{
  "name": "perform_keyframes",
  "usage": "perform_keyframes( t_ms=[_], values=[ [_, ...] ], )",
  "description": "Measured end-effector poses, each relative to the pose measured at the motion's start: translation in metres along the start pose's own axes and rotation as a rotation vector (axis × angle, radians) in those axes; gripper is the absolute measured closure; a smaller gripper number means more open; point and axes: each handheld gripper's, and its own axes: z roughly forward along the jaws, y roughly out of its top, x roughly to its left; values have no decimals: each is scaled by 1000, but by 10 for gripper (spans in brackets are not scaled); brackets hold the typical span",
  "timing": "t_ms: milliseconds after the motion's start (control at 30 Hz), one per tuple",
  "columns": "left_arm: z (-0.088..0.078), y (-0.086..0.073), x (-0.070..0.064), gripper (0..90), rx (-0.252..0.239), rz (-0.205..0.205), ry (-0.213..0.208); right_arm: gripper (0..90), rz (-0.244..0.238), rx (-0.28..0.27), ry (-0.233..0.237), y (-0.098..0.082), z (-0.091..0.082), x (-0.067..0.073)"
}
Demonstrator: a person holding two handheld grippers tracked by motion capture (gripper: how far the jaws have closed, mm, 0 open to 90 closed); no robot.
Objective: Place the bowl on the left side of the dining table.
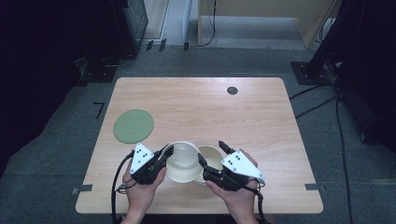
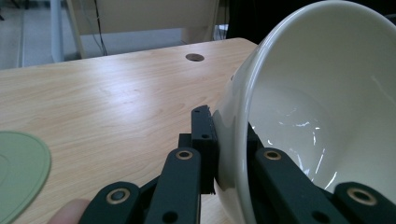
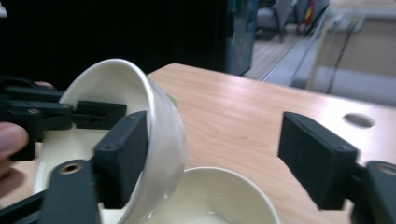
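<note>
A cream bowl (image 1: pixel 183 163) is tilted up near the table's front edge, and my left gripper (image 1: pixel 167 151) is shut on its left rim. In the left gripper view the jaws pinch the bowl's wall (image 2: pixel 327 93), one inside and one outside, left gripper (image 2: pixel 229 144). A second, smaller cream bowl (image 1: pixel 213 155) sits just to the right, partly under the first. My right gripper (image 1: pixel 211 152) stands open over it. In the right gripper view the tilted bowl (image 3: pixel 161 126) leans beside one jaw, the smaller bowl (image 3: pixel 215 200) lies below, right gripper (image 3: pixel 219 161).
A flat green plate (image 1: pixel 133 126) lies on the wooden table (image 1: pixel 201 107) at the left, also the green plate (image 2: pixel 18 168). A small round hole (image 1: pixel 232 90) marks the far side. Cables trail from both grippers off the front edge.
</note>
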Motion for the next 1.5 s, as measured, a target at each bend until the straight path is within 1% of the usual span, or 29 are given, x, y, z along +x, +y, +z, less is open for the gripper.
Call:
perform_keyframes(
  t_ms=[33, 67, 100, 167, 233, 267, 400, 433, 467, 533, 567, 633, 700, 767, 800, 833, 867, 900, 1100, 1133, 1167, 1267, 1500],
  values=[
    [0, 0, 2, 846, 0, 0, 2, 207, 21, 6, 13, 1, 0, -2],
    [0, 0, 3, 846, 0, -1, 3, 195, 28, 7, 22, 2, 0, -4],
    [-1, 0, 4, 847, 0, -3, 1, 206, 34, 7, 23, 2, -1, -5],
    [-1, -1, 7, 846, 0, -14, -1, 198, 32, 7, 2, 2, -2, -8],
    [-1, -2, 11, 847, 1, -14, 15, 195, 46, 16, 5, 1, -2, -12],
    [-1, -2, 12, 846, 1, -13, 19, 195, 48, 22, 0, 1, -1, -14],
    [-2, -3, 19, 846, -1, -32, 30, 193, 44, 42, -17, -3, 0, -22],
    [-2, -3, 21, 846, -2, -37, 34, 200, 51, 47, -23, -3, 0, -24],
    [-2, -3, 21, 846, -2, -37, 34, 200, 51, 47, -23, -3, 0, -24],
    [-3, -4, 25, 846, -3, -42, 44, 207, 51, 61, -57, -5, 1, -29],
    [-4, -4, 27, 846, -1, -44, 47, 207, 56, 68, -67, -7, 2, -33],
    [-4, -5, 31, 846, -5, -53, 58, 204, 57, 70, -72, -8, 2, -36],
    [-5, -6, 36, 846, -3, -56, 69, 198, 70, 71, -84, -10, 1, -43],
    [-6, -6, 39, 846, -4, -60, 76, 197, 81, 70, -103, -13, 1, -48],
    [-6, -6, 39, 846, -4, -60, 76, 197, 81, 70, -103, -13, 1, -48],
    [-6, -7, 42, 846, -6, -66, 84, 196, 92, 75, -111, -15, 1, -54],
    [-6, -7, 42, 846, -6, -66, 84, 196, 92, 75, -111, -15, 1, -54],
    [-6, -8, 44, 846, -7, -70, 88, 195, 104, 75, -125, -17, 0, -59],
    [-9, -10, 53, 846, -10, -85, 109, 195, 128, 83, -153, -24, 0, -72],
    [-9, -10, 53, 846, -10, -85, 109, 195, 128, 83, -153, -24, 0, -72],
    [-10, -10, 56, 846, -13, -92, 117, 196, 133, 88, -165, -25, -1, -77],
    [-10, -11, 60, 845, -13, -98, 125, 196, 137, 92, -184, -28, -1, -83],
    [-14, -13, 71, 845, -20, -119, 151, 196, 147, 99, -217, -33, -5, -96]
  ],
)
